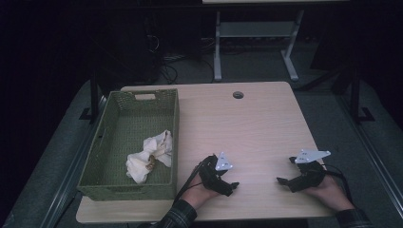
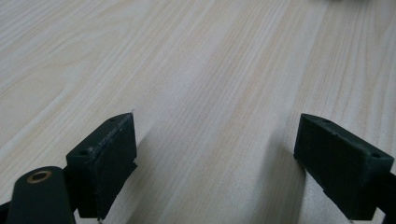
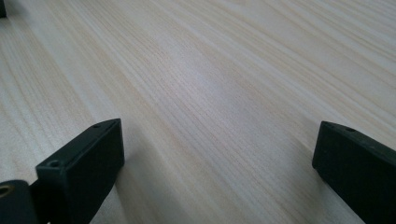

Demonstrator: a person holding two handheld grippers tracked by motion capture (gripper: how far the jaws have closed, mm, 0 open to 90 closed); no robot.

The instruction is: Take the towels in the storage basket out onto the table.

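Observation:
Both hands rest near the front edge of a light wooden table, each holding a black gripper. My left gripper lies low on the table, just right of a green woven basket, its jaws wide apart over bare wood. My right gripper sits at the front right, pointing left toward the other one, also open with nothing between its jaws. Inside the basket lies a crumpled white cloth with a small brown patch.
The basket takes up the table's left side. A round cable hole is near the far edge. Beyond the table, a white desk frame and cables stand on the dark floor.

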